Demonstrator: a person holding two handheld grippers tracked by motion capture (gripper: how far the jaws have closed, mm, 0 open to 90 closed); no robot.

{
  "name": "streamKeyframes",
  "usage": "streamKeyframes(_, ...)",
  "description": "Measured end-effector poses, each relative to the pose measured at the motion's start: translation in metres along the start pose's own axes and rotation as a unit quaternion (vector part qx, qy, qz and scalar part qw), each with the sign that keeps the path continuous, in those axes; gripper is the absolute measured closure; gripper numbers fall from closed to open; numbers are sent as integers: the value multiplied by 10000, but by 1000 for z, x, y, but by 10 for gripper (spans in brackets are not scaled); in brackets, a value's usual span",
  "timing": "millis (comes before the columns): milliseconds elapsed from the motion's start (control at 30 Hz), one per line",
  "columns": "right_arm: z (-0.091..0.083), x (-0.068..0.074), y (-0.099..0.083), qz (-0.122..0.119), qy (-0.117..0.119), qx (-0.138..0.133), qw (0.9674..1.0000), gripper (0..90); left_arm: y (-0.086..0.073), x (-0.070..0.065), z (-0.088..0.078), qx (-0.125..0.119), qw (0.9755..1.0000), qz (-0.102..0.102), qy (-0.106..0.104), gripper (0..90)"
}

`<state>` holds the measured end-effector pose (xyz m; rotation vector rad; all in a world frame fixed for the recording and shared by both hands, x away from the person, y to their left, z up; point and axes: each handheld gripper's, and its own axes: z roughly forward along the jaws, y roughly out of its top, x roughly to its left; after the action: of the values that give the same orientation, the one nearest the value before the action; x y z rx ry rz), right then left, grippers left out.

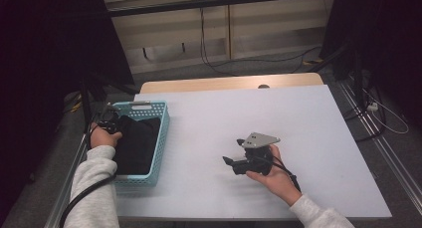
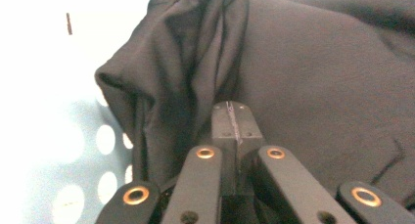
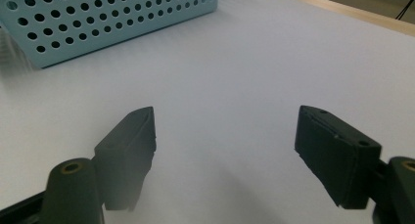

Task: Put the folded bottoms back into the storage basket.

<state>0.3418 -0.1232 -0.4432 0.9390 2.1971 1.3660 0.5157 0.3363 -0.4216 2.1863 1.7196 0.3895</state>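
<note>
Left claw at the black cloth in the basket, right claw idle

Black jaws of the left claw (image 2: 230,121) rise closest to the lens in the left gripper view, pressed fully together, their tips right against a bunched fold of black cloth (image 2: 303,87). Whether any fabric is caught between the pads cannot be told from that angle. Behind the cloth, at the left, the pale perforated wall of the light blue basket (image 2: 83,155) shows through a bright haze

From the high view, the black cloth (image 1: 137,143) lies inside the basket (image 1: 161,138), which sits at the left edge of the white tabletop (image 1: 298,118). The person's left hand (image 1: 103,137) holds the left claw (image 1: 108,119) over the basket's far left corner, with a grey sleeve (image 1: 92,188) reaching in from below

Well apart, near the middle of the tabletop, the right hand (image 1: 276,178) holds the right claw (image 1: 230,161) low over the bare surface, its grey three-cornered plate (image 1: 259,140) on top and its tips pointing towards the basket. In the right gripper view its two jaws stand wide apart with nothing between them, just white tabletop (image 3: 254,77) below, and the basket (image 3: 107,18) beyond at the upper left
</note>
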Motion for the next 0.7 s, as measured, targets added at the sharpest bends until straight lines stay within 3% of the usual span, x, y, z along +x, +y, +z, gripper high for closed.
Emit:
streamKeyframes(133, -2, 1, 1, -1, 6, -32, 10000, 229, 6, -9, -4, -198, 9998, 24, -93, 900)
streamKeyframes(367, -1, 1, 1, -2, 8, 6, 10000, 229, 19, -29, -5, -486, 9979, 237, -361, 900)
streamKeyframes(700, -2, -1, 0, 37, -19, -23, 10000, 228, 22, -45, 15, -458, 9965, 384, -582, 900)
